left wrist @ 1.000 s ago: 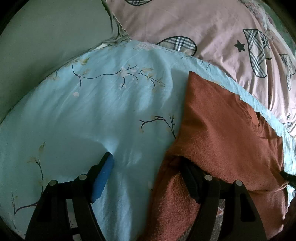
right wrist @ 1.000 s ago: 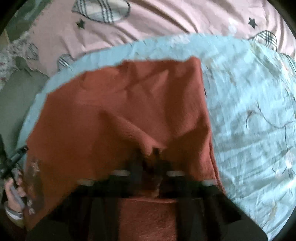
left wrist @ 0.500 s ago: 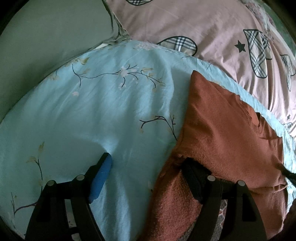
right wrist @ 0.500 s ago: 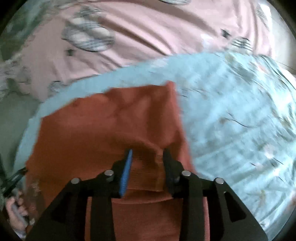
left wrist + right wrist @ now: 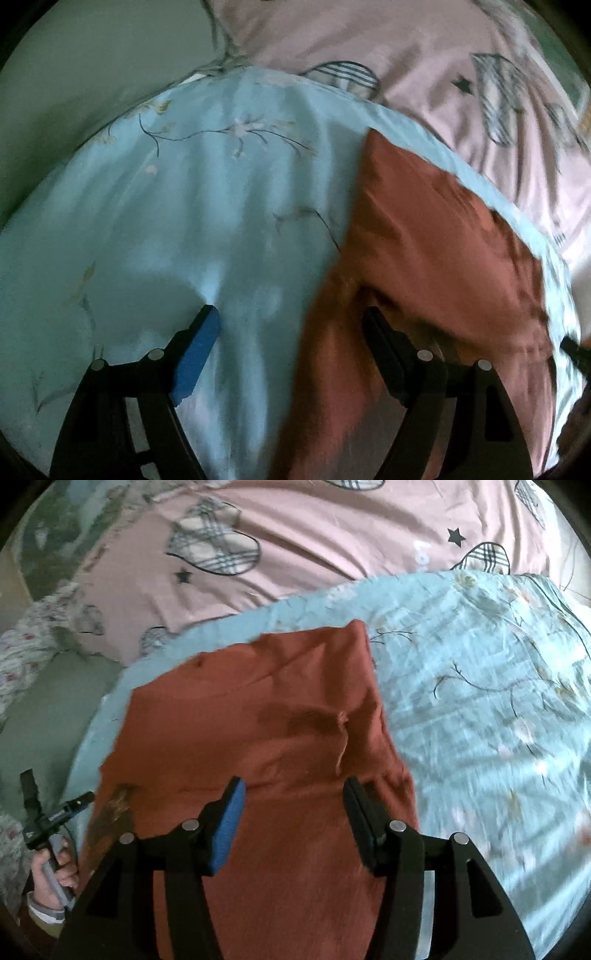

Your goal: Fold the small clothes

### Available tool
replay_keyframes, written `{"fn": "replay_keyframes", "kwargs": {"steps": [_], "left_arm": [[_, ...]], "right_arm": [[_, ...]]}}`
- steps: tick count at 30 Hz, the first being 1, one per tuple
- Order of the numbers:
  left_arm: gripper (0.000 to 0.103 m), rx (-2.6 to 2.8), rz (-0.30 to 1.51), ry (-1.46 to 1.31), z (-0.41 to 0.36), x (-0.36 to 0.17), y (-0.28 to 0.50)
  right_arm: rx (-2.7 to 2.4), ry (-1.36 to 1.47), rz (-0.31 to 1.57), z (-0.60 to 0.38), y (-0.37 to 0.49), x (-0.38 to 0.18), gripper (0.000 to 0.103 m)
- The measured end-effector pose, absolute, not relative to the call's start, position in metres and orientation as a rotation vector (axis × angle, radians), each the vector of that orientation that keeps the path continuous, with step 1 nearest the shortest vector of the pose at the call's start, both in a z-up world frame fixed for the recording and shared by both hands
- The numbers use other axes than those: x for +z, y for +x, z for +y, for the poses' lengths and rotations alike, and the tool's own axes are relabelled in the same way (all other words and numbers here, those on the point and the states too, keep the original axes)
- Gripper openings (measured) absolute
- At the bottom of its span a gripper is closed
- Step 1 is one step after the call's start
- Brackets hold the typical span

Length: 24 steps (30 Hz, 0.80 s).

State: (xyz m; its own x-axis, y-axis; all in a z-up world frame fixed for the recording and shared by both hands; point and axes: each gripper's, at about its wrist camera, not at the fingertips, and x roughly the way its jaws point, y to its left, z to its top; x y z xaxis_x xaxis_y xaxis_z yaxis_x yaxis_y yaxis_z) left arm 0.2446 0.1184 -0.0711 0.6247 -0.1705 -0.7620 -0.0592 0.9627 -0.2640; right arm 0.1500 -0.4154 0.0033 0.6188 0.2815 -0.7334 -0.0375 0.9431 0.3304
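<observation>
Rust-red garment (image 5: 258, 738) lies flat on the light-blue sheet (image 5: 480, 701) of the bed, long axis 6-to-12 o'clock in the right wrist view. Right gripper (image 5: 291, 819) hangs directly over its near half, wide apart, holding nothing. Left gripper (image 5: 288, 343), also wide and empty, straddles its left edge, garment body toward 2 o'clock; right is nearer.

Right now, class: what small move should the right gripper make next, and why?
Probably lower the right gripper and close on the rust-red garment near its front fold. Its jaws stand open above the cloth, holding nothing, and the garment lies only partly folded on the blue floral sheet.
</observation>
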Motion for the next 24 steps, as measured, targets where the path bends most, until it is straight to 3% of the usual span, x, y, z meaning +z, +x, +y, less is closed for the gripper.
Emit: {"fn": "replay_keyframes", "kwargs": {"steps": [10, 24], "left_arm": [[0.083, -0.199, 0.883, -0.204, 0.105, -0.049, 0.119], [0.083, -0.29, 0.936, -0.263, 0.123, -0.082, 0.014]], "right_arm": [[0.265, 0.374, 0.91, -0.416, 0.071, -0.017, 0.064], [0.272, 0.433, 0.95, -0.464, -0.018, -0.033, 0.064]]}}
